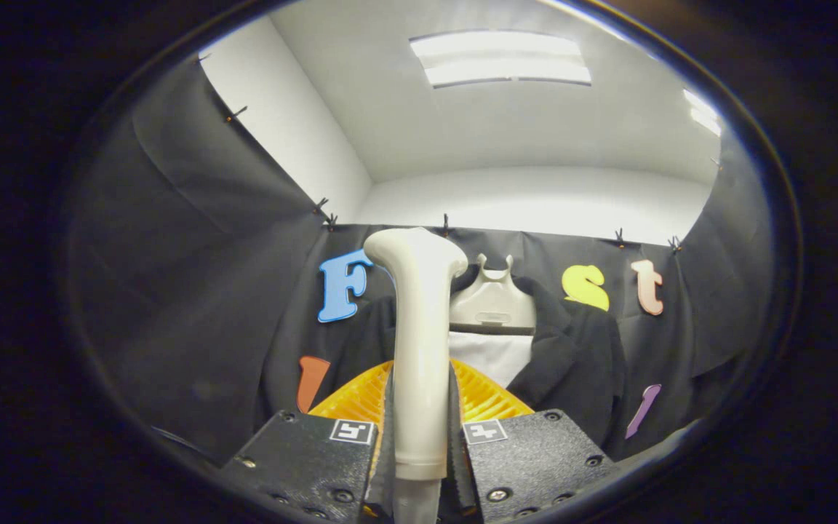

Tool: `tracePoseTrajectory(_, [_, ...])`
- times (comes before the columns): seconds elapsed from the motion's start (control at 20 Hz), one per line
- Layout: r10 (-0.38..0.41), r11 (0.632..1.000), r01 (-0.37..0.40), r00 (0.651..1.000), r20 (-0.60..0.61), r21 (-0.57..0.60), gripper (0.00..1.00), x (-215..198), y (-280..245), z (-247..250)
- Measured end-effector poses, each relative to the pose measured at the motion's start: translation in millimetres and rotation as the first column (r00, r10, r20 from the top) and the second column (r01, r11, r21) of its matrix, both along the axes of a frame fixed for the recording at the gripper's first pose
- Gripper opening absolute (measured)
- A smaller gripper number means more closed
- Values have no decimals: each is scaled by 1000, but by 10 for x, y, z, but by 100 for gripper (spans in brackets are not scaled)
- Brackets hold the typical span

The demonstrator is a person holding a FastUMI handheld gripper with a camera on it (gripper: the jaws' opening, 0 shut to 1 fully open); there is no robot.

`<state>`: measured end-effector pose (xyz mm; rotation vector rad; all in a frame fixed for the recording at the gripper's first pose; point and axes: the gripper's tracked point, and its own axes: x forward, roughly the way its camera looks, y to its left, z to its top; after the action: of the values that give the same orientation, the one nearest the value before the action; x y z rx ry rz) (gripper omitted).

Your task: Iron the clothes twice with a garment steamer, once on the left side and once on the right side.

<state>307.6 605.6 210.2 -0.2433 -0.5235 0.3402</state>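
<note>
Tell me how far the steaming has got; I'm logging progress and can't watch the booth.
Done: the tongs are shut on the cream plastic garment steamer handle, its head raised upright. In hand: the steamer is held short of the black jacket, which hangs on a pale hanger beyond the tongs. Left: nothing shows the steamer touching the cloth, so both the left and right passes look still to do.

The hand-held gripper point(420, 429) points forward and somewhat upward. Its two fingers point(388, 422) stand close together, one on each side of the upright handle of the garment steamer point(419, 349), and both press against it. The two finger blocks sit level with each other, side by side.
</note>
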Motion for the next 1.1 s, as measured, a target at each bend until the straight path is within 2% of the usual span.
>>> tracePoseTrajectory(0.3, [-12,999,11,999,-32,-40,31,406,197,-46])
tracePoseTrajectory(0.75, [-44,999,41,996,-79,-35,31,378,23,-291])
tracePoseTrajectory(1.1, [-51,998,45,990,-129,-50,31,129,-132,-634])
